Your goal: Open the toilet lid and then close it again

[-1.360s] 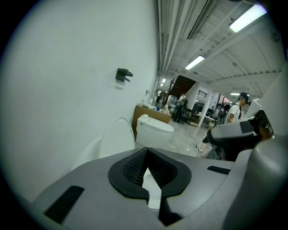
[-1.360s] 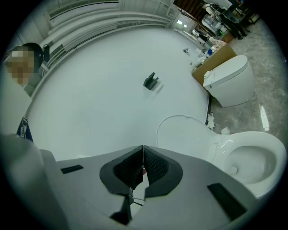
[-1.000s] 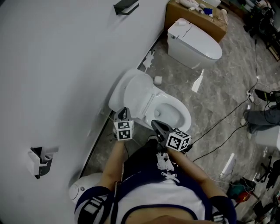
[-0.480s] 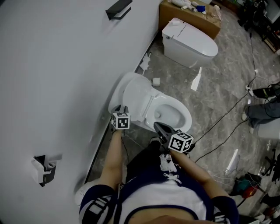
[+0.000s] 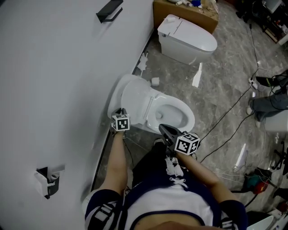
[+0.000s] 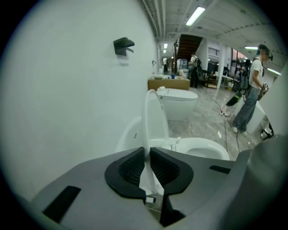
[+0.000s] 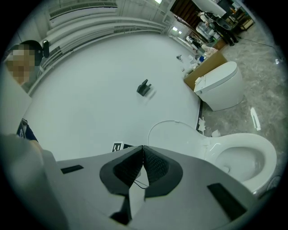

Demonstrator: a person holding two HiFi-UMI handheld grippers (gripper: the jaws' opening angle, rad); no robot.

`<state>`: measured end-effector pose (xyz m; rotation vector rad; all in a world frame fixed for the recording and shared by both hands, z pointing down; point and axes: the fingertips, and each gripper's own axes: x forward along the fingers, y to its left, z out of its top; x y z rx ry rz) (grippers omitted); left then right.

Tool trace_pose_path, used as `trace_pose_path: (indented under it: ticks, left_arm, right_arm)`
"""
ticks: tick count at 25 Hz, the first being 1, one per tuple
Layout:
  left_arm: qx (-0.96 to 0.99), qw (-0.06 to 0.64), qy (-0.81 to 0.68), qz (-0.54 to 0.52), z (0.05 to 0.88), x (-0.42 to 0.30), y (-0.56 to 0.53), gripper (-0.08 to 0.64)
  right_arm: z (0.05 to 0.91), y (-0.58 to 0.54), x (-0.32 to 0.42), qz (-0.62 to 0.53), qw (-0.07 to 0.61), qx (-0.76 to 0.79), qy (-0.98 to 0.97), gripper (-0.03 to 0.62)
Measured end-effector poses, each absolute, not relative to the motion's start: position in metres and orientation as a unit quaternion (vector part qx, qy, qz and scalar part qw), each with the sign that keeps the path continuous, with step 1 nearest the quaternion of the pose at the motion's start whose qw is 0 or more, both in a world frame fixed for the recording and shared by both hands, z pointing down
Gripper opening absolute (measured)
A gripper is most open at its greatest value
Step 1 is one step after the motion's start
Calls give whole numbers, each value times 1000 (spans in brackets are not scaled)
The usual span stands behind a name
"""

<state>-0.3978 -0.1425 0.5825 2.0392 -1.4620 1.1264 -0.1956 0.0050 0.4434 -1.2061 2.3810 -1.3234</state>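
The white toilet's lid (image 5: 132,99) stands raised against the wall, above the open seat and bowl (image 5: 172,115). My left gripper (image 5: 119,111) is at the lid's near edge. In the left gripper view the thin lid (image 6: 151,114) runs upright between the jaws of the left gripper (image 6: 147,156), which are closing, with both pads against it. My right gripper (image 5: 162,128) hovers by the bowl's near rim, shut on nothing. In the right gripper view the right gripper (image 7: 143,152) is closed tip to tip, with the lid (image 7: 173,134) and the bowl (image 7: 245,155) beyond.
A second toilet (image 5: 186,38) with its lid down stands farther along the wall, beside a cardboard box (image 5: 180,11). Cables (image 5: 225,130) trail over the marble floor. A black holder (image 5: 109,11) hangs on the wall. A person (image 6: 252,99) stands at the right.
My left gripper has come down along the wall side to the lid's near edge and now has the lid between its jaws. The right gripper has barely shifted.
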Motion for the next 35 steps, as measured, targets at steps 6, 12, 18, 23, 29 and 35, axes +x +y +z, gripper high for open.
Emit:
trace_pose_path:
  ticks: [6, 12, 18, 23, 29, 35]
  left_arm:
    - [723, 208, -527, 395, 583, -395, -140, 43]
    - [715, 208, -538, 395, 580, -387, -135, 41]
    - [715, 199, -537, 401, 575, -375, -129, 41]
    - [712, 197, -540, 404, 574, -365, -123, 41]
    - [711, 186, -541, 409, 570, -348, -109, 41]
    - [716, 182, -533, 412, 567, -324, -96, 41]
  right_arm:
    - [444, 8, -173, -442, 87, -418, 789, 9]
    - [443, 12, -150, -445, 92, -424, 783, 9]
    - [439, 11, -123, -445, 97, -434, 777, 9]
    - [440, 13, -105, -445, 94, -431, 779, 9]
    - [439, 15, -77, -449, 91, -434, 776, 9]
    - [440, 17, -76, -457, 75, -397, 792, 9]
